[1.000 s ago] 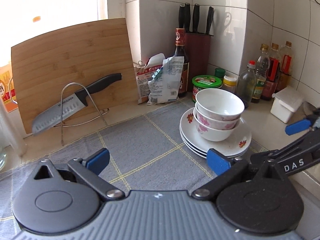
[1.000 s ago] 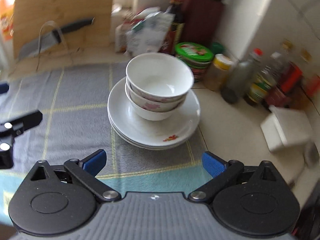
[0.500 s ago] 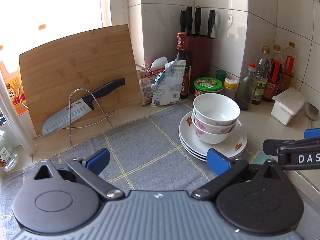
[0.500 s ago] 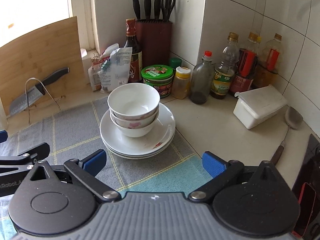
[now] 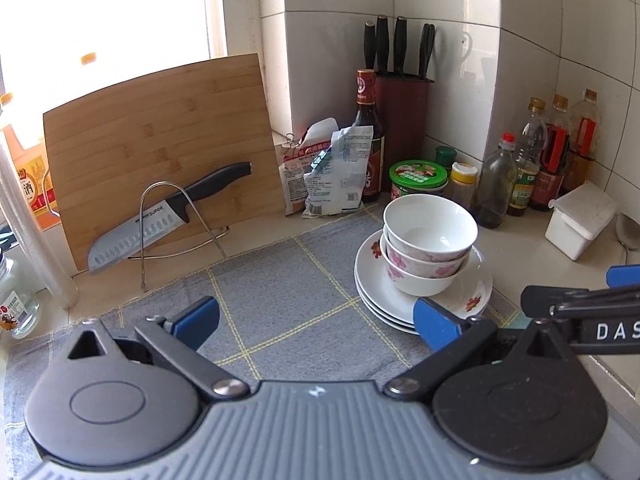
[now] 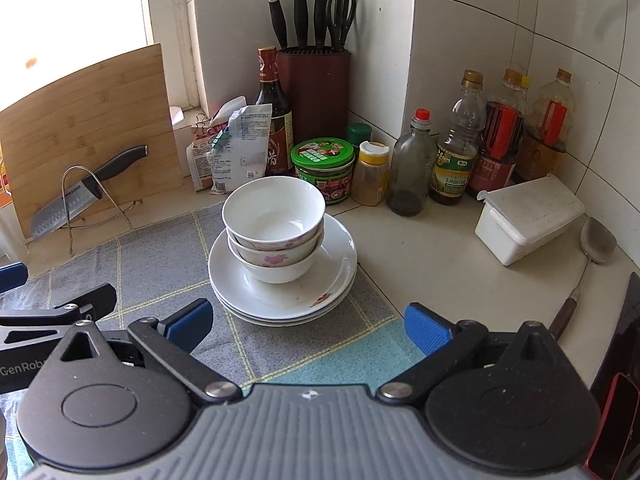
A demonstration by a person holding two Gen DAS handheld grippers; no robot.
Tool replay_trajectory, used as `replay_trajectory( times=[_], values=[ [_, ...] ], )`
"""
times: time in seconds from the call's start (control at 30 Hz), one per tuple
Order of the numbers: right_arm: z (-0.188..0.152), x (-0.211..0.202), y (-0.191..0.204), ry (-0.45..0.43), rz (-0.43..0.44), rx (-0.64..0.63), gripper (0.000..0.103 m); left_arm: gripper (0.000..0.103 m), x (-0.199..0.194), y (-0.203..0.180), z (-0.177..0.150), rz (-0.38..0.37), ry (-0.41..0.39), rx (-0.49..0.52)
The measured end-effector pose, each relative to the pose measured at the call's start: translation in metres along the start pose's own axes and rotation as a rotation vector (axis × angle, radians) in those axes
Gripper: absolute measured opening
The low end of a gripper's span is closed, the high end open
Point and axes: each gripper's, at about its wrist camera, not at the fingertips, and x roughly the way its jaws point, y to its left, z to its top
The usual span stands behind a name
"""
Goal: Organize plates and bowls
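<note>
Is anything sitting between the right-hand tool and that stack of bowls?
Nothing visible. Only bare grey cloth lies between the open right gripper and the bowls, stacked on the plates.

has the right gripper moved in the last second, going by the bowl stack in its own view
Yes. The right gripper has pulled back and up from the stacked bowls, which look smaller and farther now, with the knife block fully in view.
</note>
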Motion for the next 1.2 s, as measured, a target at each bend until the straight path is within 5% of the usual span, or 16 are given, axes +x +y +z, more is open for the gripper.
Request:
replay_trajectory(
  times=[1.2],
  values=[
    [0.0005, -0.0043, -0.0088, -0.002, 0.019, 0.014, 0.103, 0.102, -0.0029, -0.0041, 0.0008, -0.002, -0.011, 0.007]
  ],
)
